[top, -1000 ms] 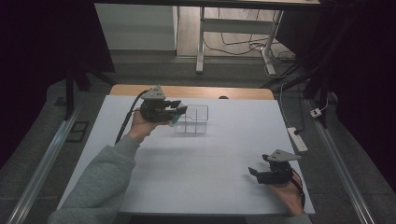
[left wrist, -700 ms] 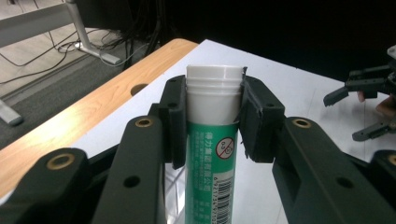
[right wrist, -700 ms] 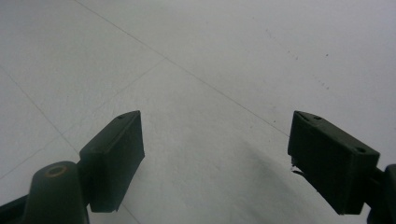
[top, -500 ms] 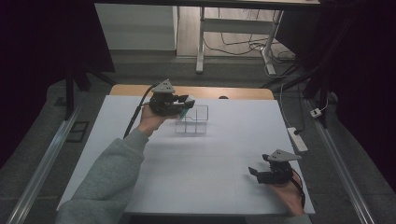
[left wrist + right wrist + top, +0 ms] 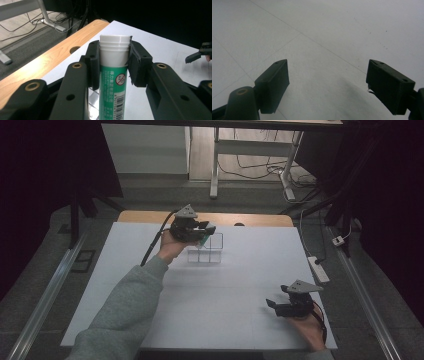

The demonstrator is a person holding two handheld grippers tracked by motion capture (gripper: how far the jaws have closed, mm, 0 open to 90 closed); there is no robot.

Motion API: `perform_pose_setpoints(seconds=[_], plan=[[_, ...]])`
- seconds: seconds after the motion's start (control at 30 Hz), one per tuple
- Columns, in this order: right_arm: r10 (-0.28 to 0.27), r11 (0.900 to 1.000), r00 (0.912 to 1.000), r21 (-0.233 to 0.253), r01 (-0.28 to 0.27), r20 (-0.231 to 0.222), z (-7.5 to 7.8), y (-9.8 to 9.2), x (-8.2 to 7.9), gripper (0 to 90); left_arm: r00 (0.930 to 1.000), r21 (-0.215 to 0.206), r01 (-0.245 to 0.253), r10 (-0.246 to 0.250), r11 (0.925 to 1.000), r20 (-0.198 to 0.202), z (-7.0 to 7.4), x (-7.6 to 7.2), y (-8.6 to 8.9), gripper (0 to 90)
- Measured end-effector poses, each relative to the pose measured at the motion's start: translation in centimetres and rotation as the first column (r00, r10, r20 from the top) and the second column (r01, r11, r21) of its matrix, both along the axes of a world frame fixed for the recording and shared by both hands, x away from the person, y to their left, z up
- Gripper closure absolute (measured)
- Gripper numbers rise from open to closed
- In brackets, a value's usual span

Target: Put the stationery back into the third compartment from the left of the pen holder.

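**Q:** What does the left gripper [image 5: 204, 229] hold, and where is it?

**A:** My left jaws are clamped on a green tube with a white cap [image 5: 114, 65], pads pressing its neck just under the cap. In the high view I carry it above the near-left edge of the clear divided box [image 5: 206, 249], which stands on the white table [image 5: 240, 285] towards the far side. The tube's lower end hangs close over the box; I cannot tell whether it touches the rim.

**Q:** How is this step done well?

**A:** I judge the step to be lowering the tube into one compartment. I would keep the tube upright, centre its base over a single cell rather than over a dividing wall, and descend slowly. The grip sits high on a smooth neck, so a tilt could let the body swing; I would release only once the base is seated.

**Q:** And the right gripper [image 5: 280, 306]?

**A:** Its jaws stand wide apart, holding nothing, low over bare table near the front right corner, well apart from the box. It could steady the light box if it slides.
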State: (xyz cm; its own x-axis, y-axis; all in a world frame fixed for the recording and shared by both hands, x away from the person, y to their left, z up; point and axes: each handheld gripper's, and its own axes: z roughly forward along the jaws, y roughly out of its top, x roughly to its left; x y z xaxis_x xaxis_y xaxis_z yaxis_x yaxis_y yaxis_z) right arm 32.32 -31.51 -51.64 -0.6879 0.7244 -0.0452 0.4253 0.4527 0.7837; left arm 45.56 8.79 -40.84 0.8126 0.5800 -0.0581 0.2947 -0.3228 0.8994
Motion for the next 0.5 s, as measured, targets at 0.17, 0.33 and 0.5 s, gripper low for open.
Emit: perform_pose_setpoints(seconds=[0.17, 0.33, 0.5], plan=[[-0.006, 1.0, 1.0, 0.002, 0.006, -0.004, 0.0, 0.0, 0.0, 17.9, 1.0, 0.001, -0.002, 0.002, 1.0, -0.001, 0.0, 0.4, -0.8, 64.1], [-0.002, 1.0, 1.0, -0.002, 0.002, -0.002, 0.0, 0.0, 0.0, 17.9, 1.0, -0.002, -0.002, 0.002, 1.0, 0.0, 0.0, 0.9, -1.7, 64.1], [-0.006, 1.0, 1.0, 0.01, 0.006, -0.001, 0.0, -0.1, 0.0, 17.9, 1.0, -0.01, -0.002, 0.002, 1.0, 0.005, 0.1, 1.4, -2.5, 64.1]])
